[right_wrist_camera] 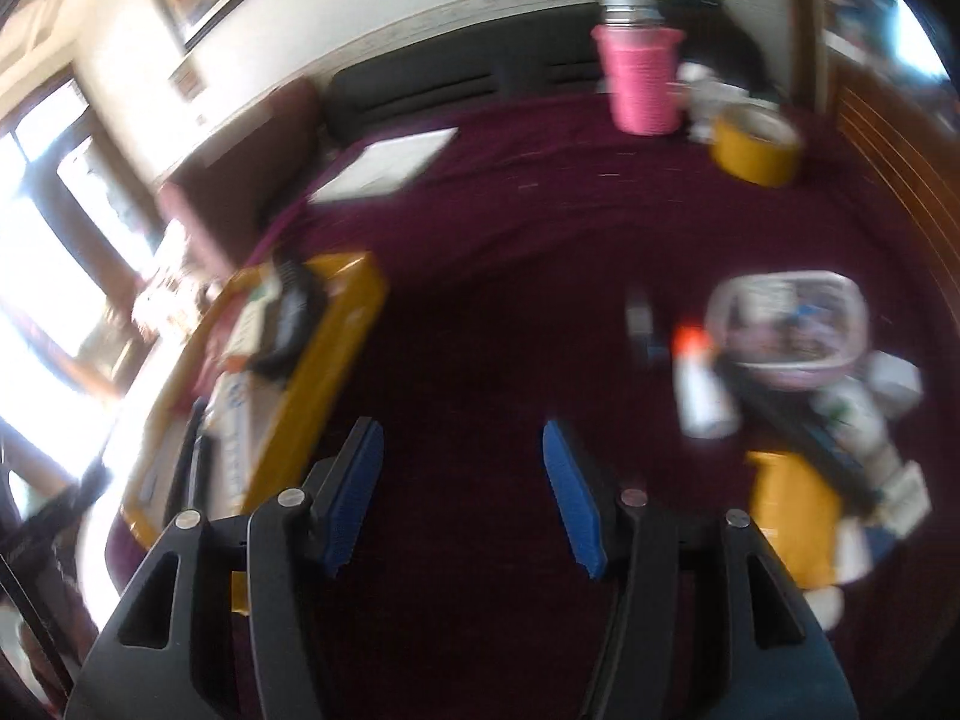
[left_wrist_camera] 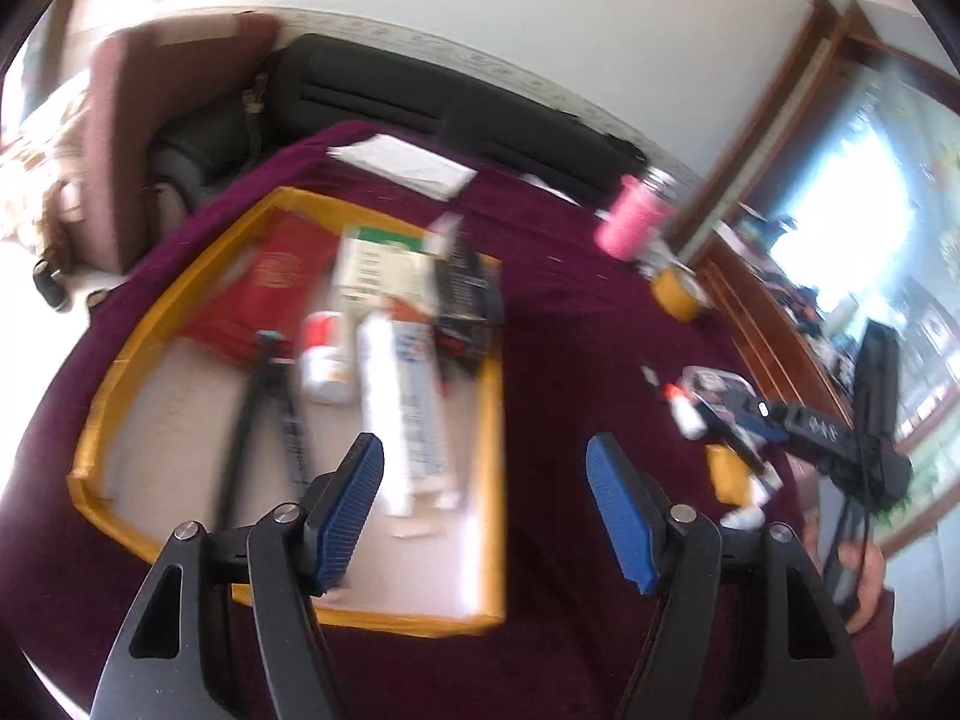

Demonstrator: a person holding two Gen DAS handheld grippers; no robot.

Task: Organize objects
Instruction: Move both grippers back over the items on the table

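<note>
Both the left tongs [left_wrist_camera: 485, 474] and right tongs [right_wrist_camera: 462, 459] are seen agape, nothing gripped. A yellow-rimmed tray [left_wrist_camera: 495, 480] of boxes is shown on the maroon-covered surface [left_wrist_camera: 570, 312].

Black sofa [left_wrist_camera: 420, 96], bright window [left_wrist_camera: 852, 228]

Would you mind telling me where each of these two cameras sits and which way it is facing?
Left wrist view: sits on the left claw, looking down over its open blue pads at the yellow-edged tray; the right claw shows at the right edge.
Right wrist view: sits on the right claw, open and empty, facing bare maroon cloth between the tray and a clutter pile with a clear container.
Shared: tray, pink cup, yellow tape roll, white paper.
</note>
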